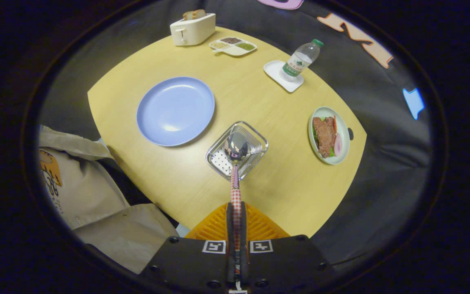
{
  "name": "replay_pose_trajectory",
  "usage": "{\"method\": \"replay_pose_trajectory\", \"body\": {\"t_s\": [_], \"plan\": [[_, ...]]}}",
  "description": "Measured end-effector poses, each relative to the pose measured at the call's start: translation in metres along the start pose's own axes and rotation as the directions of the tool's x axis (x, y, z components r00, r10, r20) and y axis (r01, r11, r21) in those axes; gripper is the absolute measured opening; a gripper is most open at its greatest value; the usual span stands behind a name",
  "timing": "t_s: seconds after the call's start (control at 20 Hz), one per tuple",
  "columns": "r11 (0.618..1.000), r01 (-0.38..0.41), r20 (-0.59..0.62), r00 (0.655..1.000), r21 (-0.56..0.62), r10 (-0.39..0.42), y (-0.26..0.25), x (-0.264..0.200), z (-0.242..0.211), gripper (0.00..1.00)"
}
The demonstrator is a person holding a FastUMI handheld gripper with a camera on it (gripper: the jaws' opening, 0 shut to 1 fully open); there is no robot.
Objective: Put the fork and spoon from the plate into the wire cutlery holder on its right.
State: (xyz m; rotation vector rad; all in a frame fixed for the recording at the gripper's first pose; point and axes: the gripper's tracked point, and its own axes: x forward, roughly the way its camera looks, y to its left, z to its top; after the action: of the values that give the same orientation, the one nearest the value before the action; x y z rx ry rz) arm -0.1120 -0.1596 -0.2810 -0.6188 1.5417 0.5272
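My gripper (pixel 236 210) is shut on the checked handle of a spoon (pixel 236 148). The spoon points straight ahead and down, its shiny bowl hanging over the open top of the wire cutlery holder (pixel 256 152). I cannot tell whether the bowl touches the holder. The holder stands on the wooden table (pixel 186 183) just right of the blue plate (pixel 175 110), and the plate is bare. No fork can be made out inside the holder.
A toaster (pixel 192 28) and a divided snack tray (pixel 233 45) stand at the far edge. A water bottle (pixel 302 60) rests on a white coaster. A plate of food (pixel 329 134) lies to the right. A person's beige sleeve (pixel 92 196) is near the left.
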Motion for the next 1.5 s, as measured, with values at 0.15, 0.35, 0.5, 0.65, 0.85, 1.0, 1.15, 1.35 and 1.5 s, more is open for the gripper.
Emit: {"method": "replay_pose_trajectory", "body": {"t_s": [0.15, 0.35, 0.5, 0.65, 0.85, 1.0, 1.15, 1.35, 1.5], "plan": [[1.000, 0.011, -0.054, 0.998, -0.026, -0.013, -0.008, 0.008, -0.003, 0.07], [0.999, -0.029, -0.101, 0.995, -0.043, 0.024, -0.003, 0.017, 0.001, 0.07], [0.997, -0.039, -0.140, 0.990, -0.059, 0.030, -0.006, 0.025, 0.003, 0.07], [0.995, -0.051, -0.170, 0.985, -0.080, 0.037, -0.006, 0.030, 0.006, 0.09], [0.992, -0.062, -0.179, 0.983, -0.107, 0.042, -0.005, 0.033, 0.016, 0.10], [0.993, -0.053, -0.163, 0.986, -0.106, 0.036, -0.006, 0.034, 0.021, 0.14], [0.996, -0.050, -0.127, 0.991, -0.069, 0.041, -0.007, 0.033, 0.028, 0.22], [0.999, -0.044, -0.065, 0.997, 0.004, 0.044, -0.011, 0.024, 0.034, 0.58], [0.997, -0.026, -0.015, 1.000, 0.067, 0.027, -0.014, 0.015, 0.034, 0.79]]}}
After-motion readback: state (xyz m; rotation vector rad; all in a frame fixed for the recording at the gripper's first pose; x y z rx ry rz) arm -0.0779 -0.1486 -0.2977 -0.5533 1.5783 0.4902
